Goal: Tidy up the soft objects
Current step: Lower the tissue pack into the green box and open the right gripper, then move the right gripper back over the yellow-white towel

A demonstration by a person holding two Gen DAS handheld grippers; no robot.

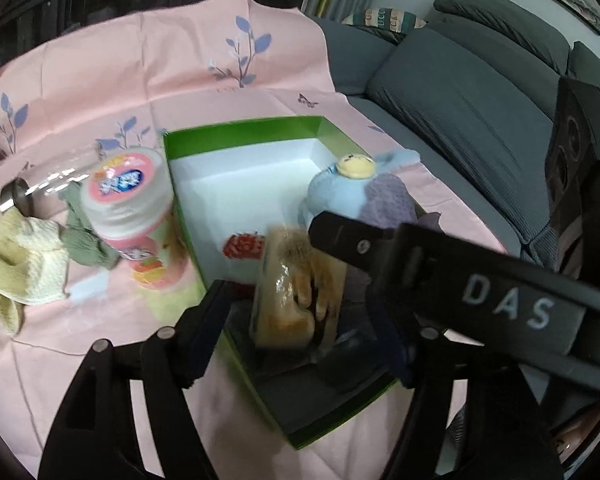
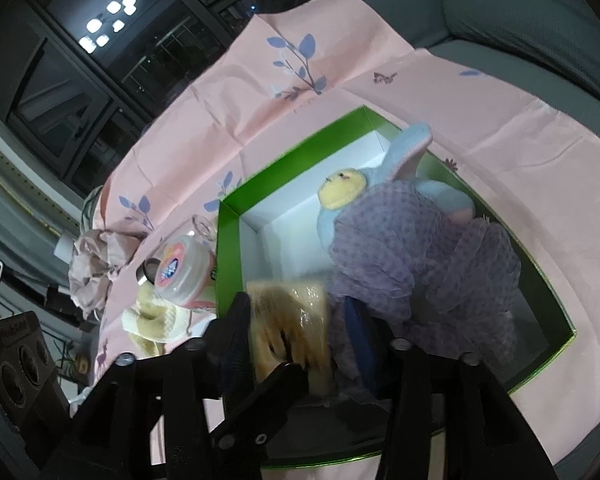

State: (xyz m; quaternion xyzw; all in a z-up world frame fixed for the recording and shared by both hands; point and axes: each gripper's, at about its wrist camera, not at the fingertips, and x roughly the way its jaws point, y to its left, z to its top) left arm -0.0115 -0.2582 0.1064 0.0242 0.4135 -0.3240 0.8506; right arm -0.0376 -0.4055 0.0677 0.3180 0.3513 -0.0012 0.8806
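Inside the green box (image 1: 236, 130), at its near end, a wrapped bread-like packet (image 1: 296, 288) is standing between both sets of jaws, which is where the task's present item is sitting. The left gripper (image 1: 296, 312) is straddling it with a clear gap on each side, so its jaws are parted and not pressing. The right gripper (image 2: 296, 328) is also straddling the packet; its left pad is lying close against the wrapper, but whether it is pressing I cannot tell, and its other pad is standing off by the purple mesh pouf (image 2: 420, 264). This appears to be the placing step, with the packet being let go into the box. The next move is likely calling for both grippers to back out upward without snagging the wrapper or the pouf.

The blue plush toy (image 2: 340, 216) is lying in the box beside the pouf. On the pink cloth (image 1: 220, 52) over the desk, left of the box, a yellow knit cloth (image 1: 24, 256) and a green fabric piece (image 1: 88, 240) are waiting, probably next to go in. A pink-lidded jar (image 1: 128, 200) is standing just beside the box wall, partly crowding the way to them, and a clear glass (image 1: 16, 196) is lying near it.
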